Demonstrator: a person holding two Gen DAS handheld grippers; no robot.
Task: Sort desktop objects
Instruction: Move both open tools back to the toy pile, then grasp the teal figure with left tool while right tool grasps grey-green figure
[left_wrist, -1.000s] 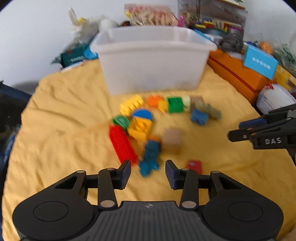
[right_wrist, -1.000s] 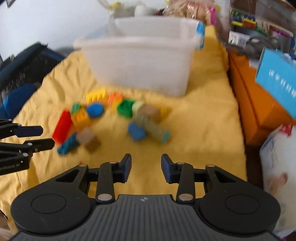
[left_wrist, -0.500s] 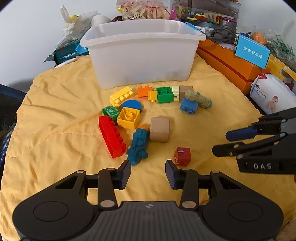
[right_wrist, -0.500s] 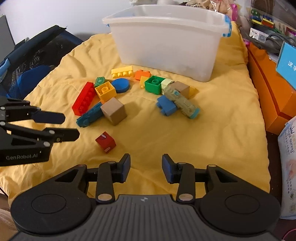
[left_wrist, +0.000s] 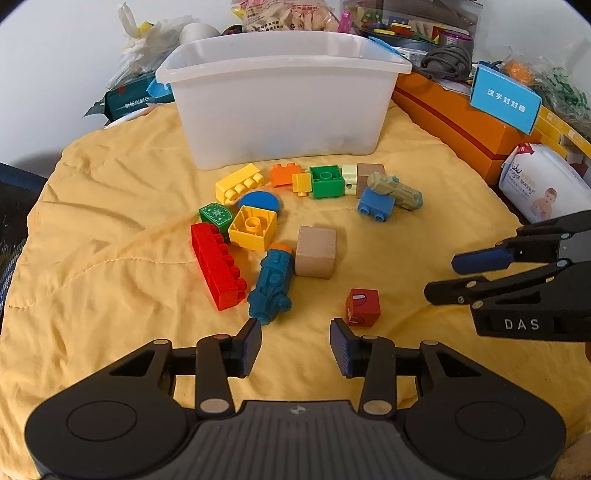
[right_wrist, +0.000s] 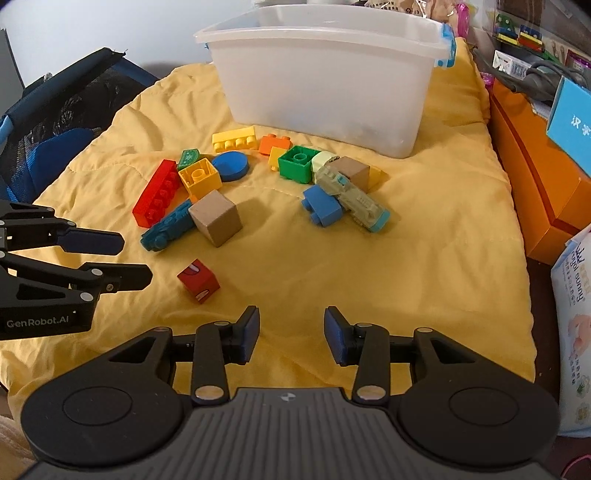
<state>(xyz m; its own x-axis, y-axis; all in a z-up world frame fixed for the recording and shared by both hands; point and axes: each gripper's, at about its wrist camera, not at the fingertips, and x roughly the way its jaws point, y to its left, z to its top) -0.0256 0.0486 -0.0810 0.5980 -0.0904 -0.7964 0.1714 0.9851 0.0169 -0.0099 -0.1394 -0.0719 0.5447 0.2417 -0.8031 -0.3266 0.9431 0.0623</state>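
Observation:
Toy blocks lie scattered on a yellow cloth (left_wrist: 92, 221) in front of a white plastic bin (left_wrist: 280, 107). Nearest my left gripper (left_wrist: 295, 332) are a teal toy train (left_wrist: 271, 284), a long red brick (left_wrist: 218, 269), a plain wooden cube (left_wrist: 316, 251) and a small red cube (left_wrist: 362, 306). The left gripper hovers open just short of the train and the red cube, holding nothing. My right gripper (right_wrist: 291, 325) is open over bare cloth, the red cube (right_wrist: 198, 280) ahead on its left. A blue brick (right_wrist: 321, 206) and a pale train (right_wrist: 351, 197) lie further off.
An orange box (left_wrist: 454, 118) with a blue card box (left_wrist: 504, 98) on it lines the right side, with a pack of wipes (left_wrist: 543, 184) nearer. A dark blue bag (right_wrist: 55, 110) sits off the cloth's left edge. Clutter is piled behind the bin.
The blurred views have steadied. My right gripper has sunk a little toward the cloth and its jaws stand slightly wider. No block has moved.

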